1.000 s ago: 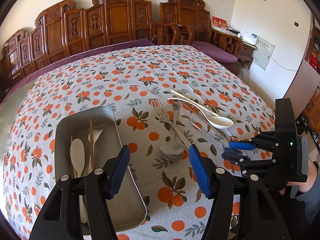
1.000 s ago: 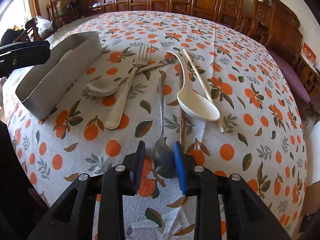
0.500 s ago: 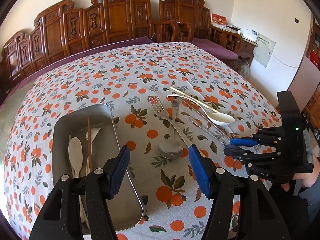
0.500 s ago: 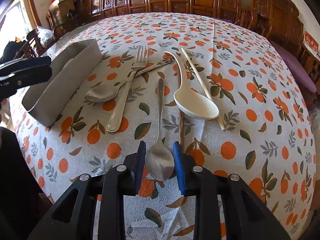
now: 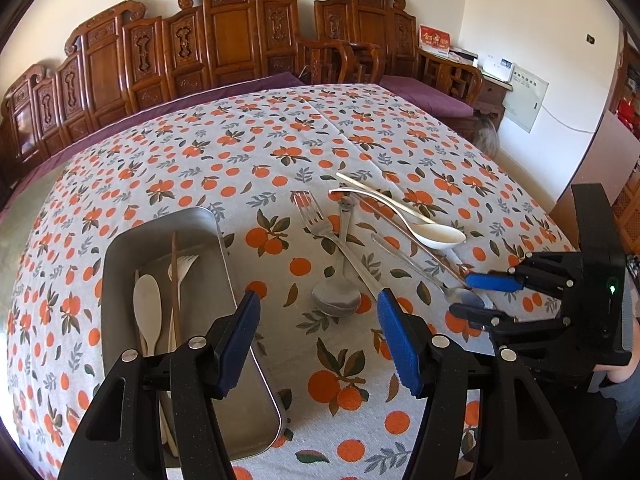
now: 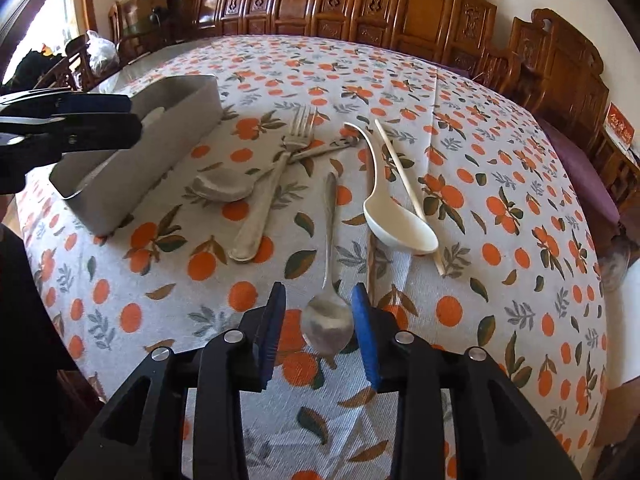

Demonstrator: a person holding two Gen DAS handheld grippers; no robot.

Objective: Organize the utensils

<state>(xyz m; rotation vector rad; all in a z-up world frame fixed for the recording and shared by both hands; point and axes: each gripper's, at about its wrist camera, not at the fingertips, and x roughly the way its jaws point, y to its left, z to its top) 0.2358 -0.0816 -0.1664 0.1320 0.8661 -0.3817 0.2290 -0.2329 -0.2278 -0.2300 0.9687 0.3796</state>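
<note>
Your right gripper [image 6: 319,322] pinches the small spoon [image 6: 328,312] by its bowl, handle pointing away. On the table [image 6: 520,280]: two more spoons, one fork, two chopsticks. Left fingers [image 5: 394,340] gape wide beside the tray [image 5: 120,248].

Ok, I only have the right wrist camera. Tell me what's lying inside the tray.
Observer: The tray holds a white spoon, a white fork and a brown chopstick.
Operator: Now give me the left gripper's state.
Observer: The left gripper is open, with nothing in it.
Operator: Say where it sits against the tray.
Observer: Its left finger overlaps the tray's right rim in the left wrist view. I can't judge its height above the tray.
</note>
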